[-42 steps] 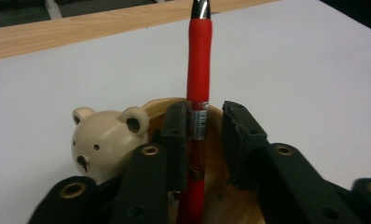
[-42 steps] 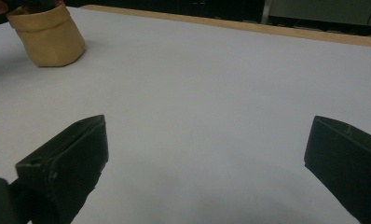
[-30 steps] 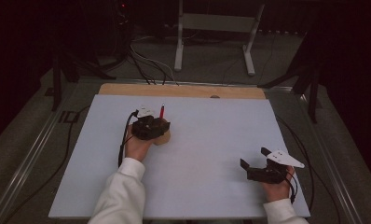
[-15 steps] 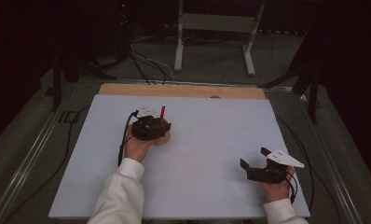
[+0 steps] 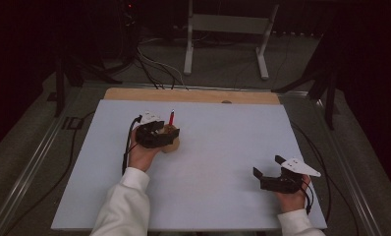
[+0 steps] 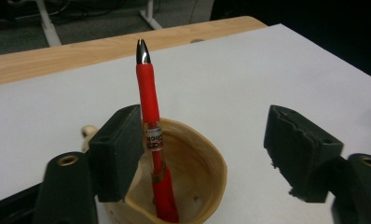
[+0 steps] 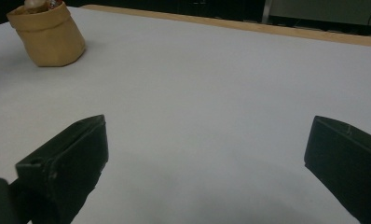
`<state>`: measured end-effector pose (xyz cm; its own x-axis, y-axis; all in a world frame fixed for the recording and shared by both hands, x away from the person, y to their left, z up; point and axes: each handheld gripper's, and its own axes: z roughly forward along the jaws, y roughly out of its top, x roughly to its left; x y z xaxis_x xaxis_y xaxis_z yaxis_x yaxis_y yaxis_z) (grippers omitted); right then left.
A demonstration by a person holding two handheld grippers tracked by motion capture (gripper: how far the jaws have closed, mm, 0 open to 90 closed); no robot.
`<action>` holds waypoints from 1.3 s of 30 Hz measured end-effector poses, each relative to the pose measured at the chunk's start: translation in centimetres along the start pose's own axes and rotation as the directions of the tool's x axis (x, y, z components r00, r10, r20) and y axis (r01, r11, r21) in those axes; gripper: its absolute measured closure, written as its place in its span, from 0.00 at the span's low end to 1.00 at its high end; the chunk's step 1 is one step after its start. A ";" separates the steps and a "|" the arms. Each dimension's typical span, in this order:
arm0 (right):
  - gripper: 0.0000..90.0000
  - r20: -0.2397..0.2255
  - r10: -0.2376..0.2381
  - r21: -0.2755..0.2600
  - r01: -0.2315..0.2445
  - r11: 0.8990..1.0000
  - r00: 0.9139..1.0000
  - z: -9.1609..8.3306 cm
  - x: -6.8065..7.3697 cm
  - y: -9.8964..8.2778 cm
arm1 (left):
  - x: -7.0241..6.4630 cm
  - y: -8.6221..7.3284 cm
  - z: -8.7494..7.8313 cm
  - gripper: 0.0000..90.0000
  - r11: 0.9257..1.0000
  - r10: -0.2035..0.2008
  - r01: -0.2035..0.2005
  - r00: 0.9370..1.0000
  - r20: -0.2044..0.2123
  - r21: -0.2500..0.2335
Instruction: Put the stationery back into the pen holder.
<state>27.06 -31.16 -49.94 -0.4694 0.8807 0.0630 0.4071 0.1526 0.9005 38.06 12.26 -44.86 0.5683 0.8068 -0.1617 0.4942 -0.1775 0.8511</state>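
Closest to me, the right gripper rests low at the near right of the white table, its jaws spread wide with only bare tabletop between them and nothing held.

Further out, the left gripper hovers over a small tan cup. Its jaws have just been opening, and they now stand well apart. A red pen stands in the cup, leaning against the inner face of one finger, silver tip up; the other finger is well clear on the far side of the cup's mouth. I cannot tell whether that near pad still presses the pen or merely touches it, but with the far pad off there is no grip.

This looks like the release after dropping the pen into the cup. To do it well, I would let the jaws open fully, then lift the gripper straight up and away from the leaning pen, so the near pad does not drag the pen over or tip the light cup. The right gripper should simply wait where it is.

By count: one red pen, one tan cup, two grippers, one white table with a wooden strip along its far edge. Beyond that stands a pale metal stand on the floor.
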 end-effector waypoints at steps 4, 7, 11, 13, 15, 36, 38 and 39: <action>0.00 0.000 0.000 0.000 0.000 1.000 1.000 0.0 0.0 0.0 | 0.1 0.1 -0.5 0.22 1.000 -0.003 0.002 1.000 -0.026 -0.020; 0.00 0.000 0.000 0.000 0.000 1.000 1.000 0.0 0.0 0.0 | 0.2 0.2 -0.8 0.18 1.000 -0.001 0.001 0.999 -0.040 -0.025; 0.00 0.000 -0.001 0.000 0.001 1.000 1.000 0.0 0.0 0.0 | 0.2 0.2 -1.2 0.11 0.999 0.004 -0.006 0.999 -0.054 -0.035; 0.00 0.000 0.000 0.001 0.000 1.000 1.000 0.0 0.0 0.0 | 0.3 0.2 -1.3 0.06 0.999 0.013 -0.015 0.998 -0.056 -0.034; 0.00 0.000 0.000 0.000 0.000 1.000 1.000 0.0 0.0 0.0 | 0.3 0.2 -1.6 0.02 0.999 0.023 -0.025 0.998 -0.051 -0.039; 0.00 0.001 -0.003 0.000 0.003 1.000 1.000 0.0 0.0 0.0 | 2.1 -1.1 -5.8 0.00 0.994 0.045 -0.057 0.991 -0.123 -0.094; 0.00 0.001 -0.002 0.000 0.002 1.000 1.000 0.0 0.0 0.0 | 2.3 -1.4 -6.3 0.00 0.993 0.039 -0.053 0.991 -0.127 -0.102; 0.00 0.002 -0.002 0.000 0.002 1.000 1.000 0.0 0.0 0.0 | 2.5 -1.6 -6.5 0.00 0.993 0.036 -0.050 0.991 -0.130 -0.107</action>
<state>27.00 -31.14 -49.93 -0.4688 0.8812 0.0605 0.4063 0.1543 0.9006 34.40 18.20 -43.34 0.4952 0.8664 -0.0642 0.3919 -0.1568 0.9065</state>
